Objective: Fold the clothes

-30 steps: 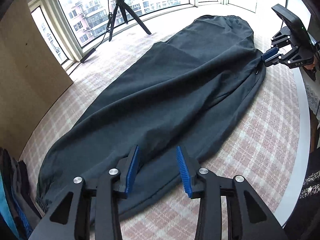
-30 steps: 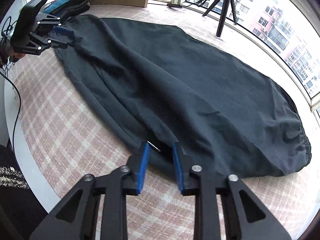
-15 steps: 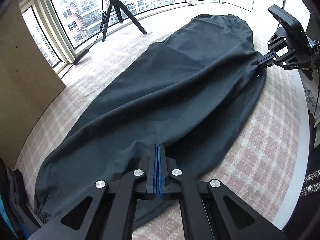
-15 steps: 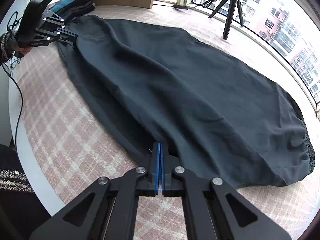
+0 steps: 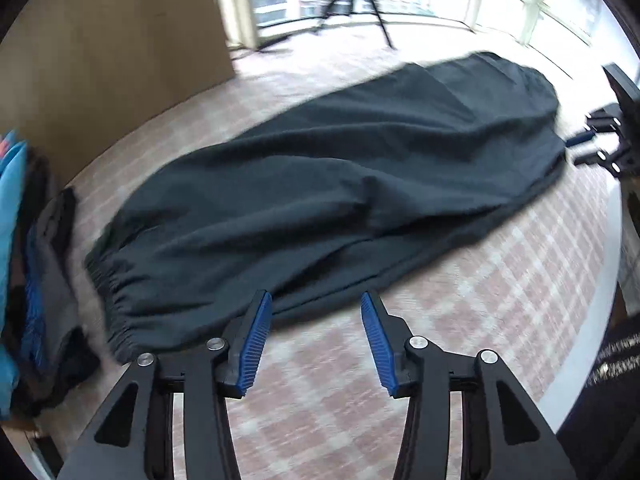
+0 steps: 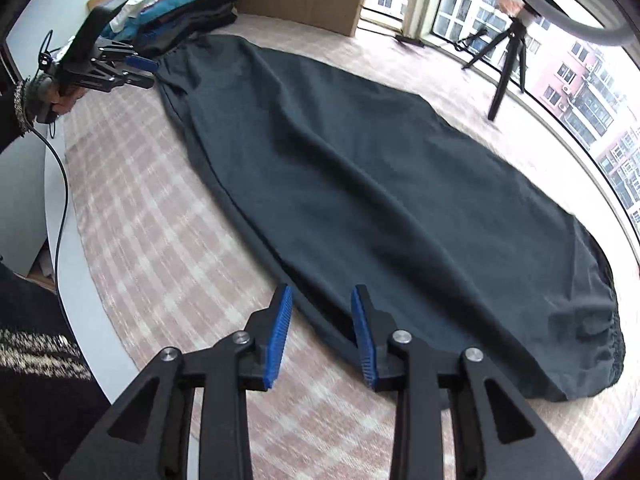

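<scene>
Counter (image 6: 132, 208): I see a pink plaid cloth over a white-edged top, and it carries everything here.

Trousers (image 6: 360, 184): dark, laid long and flat across the counter, folded lengthwise as far as I can judge. The elastic waist (image 6: 614, 344) sits at my right end, the gathered cuff (image 5: 108, 284) at my left.

Clothes pile (image 6: 184, 8): blue and dark garments stacked past the cuff end, close beside it.

Tripod (image 6: 508, 60): stands by the window, well clear of the cloth.

Left claw (image 5: 316, 336): released, jaws wide apart, nothing between them. It hovers just off the near hem beside the cuff.

Right claw (image 6: 320, 336): released too, jaws apart over the near hem toward the waist. One pad (image 6: 362, 332) looks to be touching the cloth edge, but I cannot say it grips anything.

Step, as I judge it: neither end is held, so the crosswise fold has yet to start.

Risk one: the hem is doubled, so a shallow bite may catch only the top layer and the leg underneath would stay behind, spoiling the fold.

Risk two: the cuff lies near the pile, and a wide-open claw closing there could snag a stacked garment as well.

Risk three: lifting the two ends unevenly would skew the fabric and drag the plaid cloth.
</scene>
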Demonstrator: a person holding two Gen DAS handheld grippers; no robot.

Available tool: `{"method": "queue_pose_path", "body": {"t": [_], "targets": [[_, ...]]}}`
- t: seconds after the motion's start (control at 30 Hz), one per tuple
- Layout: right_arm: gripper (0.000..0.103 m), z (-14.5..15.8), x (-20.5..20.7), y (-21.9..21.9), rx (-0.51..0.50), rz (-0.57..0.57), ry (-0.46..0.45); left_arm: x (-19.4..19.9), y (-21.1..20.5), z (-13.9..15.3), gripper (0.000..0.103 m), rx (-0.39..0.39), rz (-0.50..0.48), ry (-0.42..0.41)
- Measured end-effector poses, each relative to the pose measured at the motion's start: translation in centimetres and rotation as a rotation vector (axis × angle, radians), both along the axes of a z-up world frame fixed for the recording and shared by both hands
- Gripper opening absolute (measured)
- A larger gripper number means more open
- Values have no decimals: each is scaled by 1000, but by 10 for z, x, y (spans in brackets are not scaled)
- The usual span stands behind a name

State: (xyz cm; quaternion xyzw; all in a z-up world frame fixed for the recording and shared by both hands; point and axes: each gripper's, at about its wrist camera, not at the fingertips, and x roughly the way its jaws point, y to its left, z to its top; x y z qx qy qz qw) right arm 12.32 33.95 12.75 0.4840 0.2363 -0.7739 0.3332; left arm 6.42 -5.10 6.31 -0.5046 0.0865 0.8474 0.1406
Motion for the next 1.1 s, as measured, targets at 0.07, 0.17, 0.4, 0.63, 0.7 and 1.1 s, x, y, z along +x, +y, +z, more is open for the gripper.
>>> {"method": "queue_pose_path", "body": {"t": [0.07,0.17,0.4,0.63,0.7,1.1], "targets": [[35,-5,-1,-27,18,45,22,-2,-38,-1,44,32,122,18],[36,-21,-7,-63,49,81,38,-4,-81,-5,44,70,231,32],[36,-42,-21,-108,60,84,19,3,-73,-11,42,-96,88,108],[36,-52,-20,-135,103,120,23,1,-33,-39,35,-279,-220,99],[33,-52,-22,-135,99,105,9,-4,-42,-41,14,-267,-224,84],[1,-38,2,-129,130,158,-93,-7,-68,-50,24,-296,-242,28]]}}
